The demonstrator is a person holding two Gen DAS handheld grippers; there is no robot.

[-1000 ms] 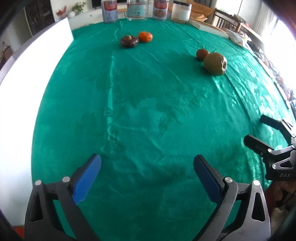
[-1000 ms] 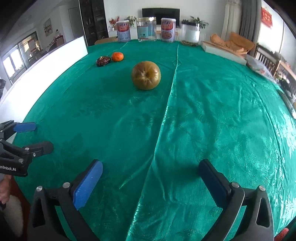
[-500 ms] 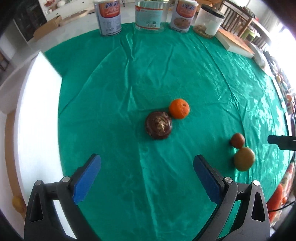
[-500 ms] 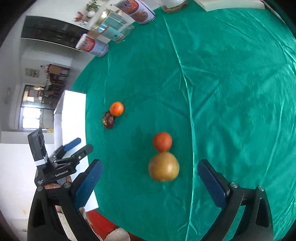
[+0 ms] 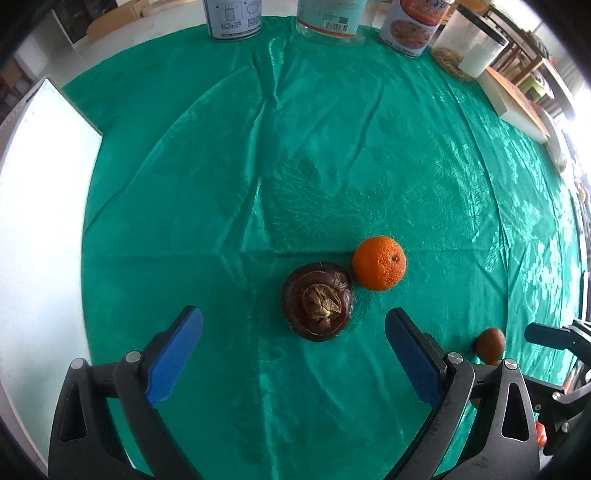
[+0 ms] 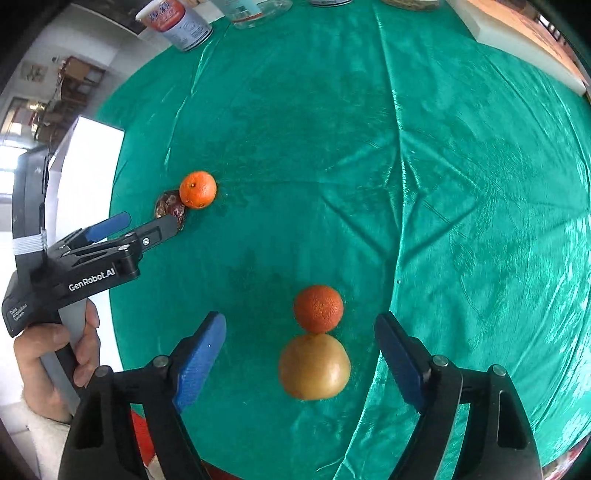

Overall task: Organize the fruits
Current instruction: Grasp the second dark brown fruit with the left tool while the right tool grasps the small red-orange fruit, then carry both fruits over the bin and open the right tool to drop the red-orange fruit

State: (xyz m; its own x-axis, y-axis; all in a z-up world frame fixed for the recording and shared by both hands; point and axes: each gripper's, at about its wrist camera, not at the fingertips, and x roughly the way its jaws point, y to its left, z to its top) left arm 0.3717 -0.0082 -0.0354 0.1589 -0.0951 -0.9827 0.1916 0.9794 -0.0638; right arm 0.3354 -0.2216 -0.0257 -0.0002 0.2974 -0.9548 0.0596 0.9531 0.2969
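Observation:
On the green cloth, a dark brown mangosteen (image 5: 317, 301) lies touching an orange tangerine (image 5: 379, 262). My left gripper (image 5: 293, 354) is open, its jaws either side of the mangosteen and just short of it. In the right wrist view, a yellow-brown pear (image 6: 314, 366) touches a darker orange tangerine (image 6: 318, 308). My right gripper (image 6: 300, 363) is open, with the pear between its blue pads. The left gripper (image 6: 142, 227) also shows there by the mangosteen (image 6: 170, 210) and the first tangerine (image 6: 198, 189). The darker tangerine (image 5: 490, 344) shows at the right of the left wrist view.
Cans (image 5: 233, 18) and jars (image 5: 469, 48) stand along the table's far edge. A white board (image 5: 37, 206) lies along the left edge. A flat white and wooden slab (image 6: 524, 40) lies at the far right. A hand (image 6: 55, 354) holds the left gripper.
Both grippers have moved forward and down over the table. The left one has closed in on the mangosteen, the right one on the pear. Both stay open.

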